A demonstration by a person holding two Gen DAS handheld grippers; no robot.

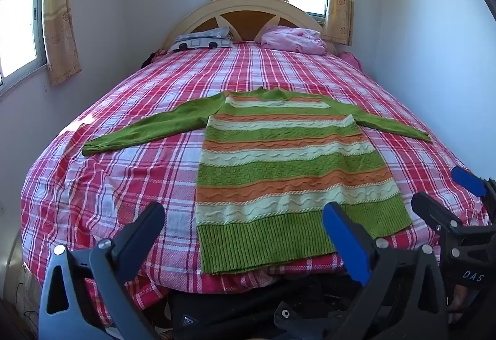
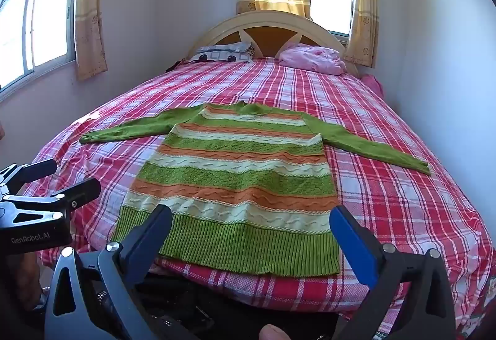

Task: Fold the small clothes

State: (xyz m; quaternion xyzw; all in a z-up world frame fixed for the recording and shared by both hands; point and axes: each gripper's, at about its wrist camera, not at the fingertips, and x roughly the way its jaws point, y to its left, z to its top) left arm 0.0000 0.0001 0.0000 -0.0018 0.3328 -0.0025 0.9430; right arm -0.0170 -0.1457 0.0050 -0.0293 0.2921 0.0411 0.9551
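A small knitted sweater (image 1: pixel 279 160) with green, orange and cream stripes lies flat on the bed, both green sleeves spread out sideways, hem toward me. It also shows in the right wrist view (image 2: pixel 238 182). My left gripper (image 1: pixel 245 216) is open and empty, held just before the hem near the bed's foot. My right gripper (image 2: pixel 251 219) is open and empty, also just short of the hem. The right gripper shows at the right edge of the left wrist view (image 1: pixel 446 188), and the left gripper at the left edge of the right wrist view (image 2: pixel 71 175).
The bed (image 1: pixel 124 185) has a red and white plaid sheet and a curved headboard (image 1: pixel 248 8). A patterned pillow (image 1: pixel 201 39) and a pink bundle (image 1: pixel 294 39) lie at the head. Walls flank both sides, with curtained windows.
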